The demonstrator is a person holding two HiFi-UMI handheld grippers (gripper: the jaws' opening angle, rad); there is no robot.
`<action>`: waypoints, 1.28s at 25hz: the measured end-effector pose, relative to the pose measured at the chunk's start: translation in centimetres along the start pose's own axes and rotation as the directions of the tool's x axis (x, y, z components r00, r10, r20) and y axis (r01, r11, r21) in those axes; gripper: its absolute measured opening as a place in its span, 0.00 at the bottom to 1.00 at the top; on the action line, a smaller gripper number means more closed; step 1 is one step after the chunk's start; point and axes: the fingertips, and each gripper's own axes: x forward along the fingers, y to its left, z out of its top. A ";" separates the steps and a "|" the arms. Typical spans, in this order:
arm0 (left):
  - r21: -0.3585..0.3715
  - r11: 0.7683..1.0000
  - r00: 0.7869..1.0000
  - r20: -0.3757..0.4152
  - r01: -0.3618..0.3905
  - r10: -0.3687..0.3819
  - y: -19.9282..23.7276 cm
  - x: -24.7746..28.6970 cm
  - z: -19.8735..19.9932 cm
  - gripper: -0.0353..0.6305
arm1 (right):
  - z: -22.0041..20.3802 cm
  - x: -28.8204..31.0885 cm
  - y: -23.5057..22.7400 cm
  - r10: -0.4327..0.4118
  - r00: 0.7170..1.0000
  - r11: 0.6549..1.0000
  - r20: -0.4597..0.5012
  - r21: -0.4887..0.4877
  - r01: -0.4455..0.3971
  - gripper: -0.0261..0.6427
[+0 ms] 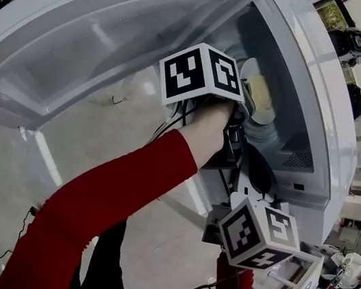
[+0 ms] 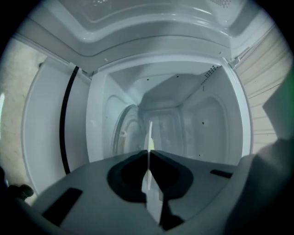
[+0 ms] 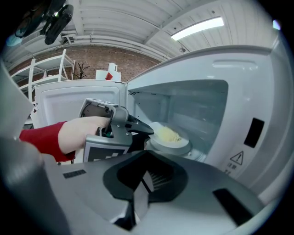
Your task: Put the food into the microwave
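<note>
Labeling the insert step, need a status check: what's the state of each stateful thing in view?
microwave door: swung open.
plate: held by its rim at the cavity mouth; can't tell if it's set down.
food: piled on the plate.
left gripper: shut on the plate's rim.
right gripper: shut, empty.

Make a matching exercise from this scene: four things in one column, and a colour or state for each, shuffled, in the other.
1. plate
2. food
3. microwave door
4. sleeve

A. red
B. swung open
C. pale yellow
D. pinched by its edge in the left gripper

Pairs: 1-D, 2-C, 3-B, 4-A.
</note>
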 end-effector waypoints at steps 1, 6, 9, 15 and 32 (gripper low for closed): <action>0.009 1.000 1.000 0.002 -0.008 0.008 -0.1 0.0 0.2 0.09 | 0.1 0.0 0.0 0.002 1.000 1.000 0.001 -0.001 -0.002 0.06; 0.073 0.995 0.998 -0.007 -0.064 0.065 -0.3 0.6 0.7 0.09 | 0.6 -0.2 -0.3 0.002 1.000 1.000 0.005 -0.005 -0.002 0.06; 0.119 0.988 0.994 -0.017 -0.102 0.105 -0.2 0.7 0.7 0.09 | 0.7 -0.4 -0.4 0.000 1.000 1.000 0.004 -0.005 0.000 0.06; 0.217 0.963 0.985 -0.034 -0.156 0.168 -0.1 1.1 0.8 0.09 | 1.2 -0.3 -0.6 -0.001 1.000 1.000 0.009 -0.009 0.002 0.06; 0.591 0.766 0.952 0.012 -0.254 0.307 0.0 2.0 1.5 0.16 | 1.9 -0.3 -1.4 -0.025 1.000 0.999 0.008 -0.029 0.025 0.06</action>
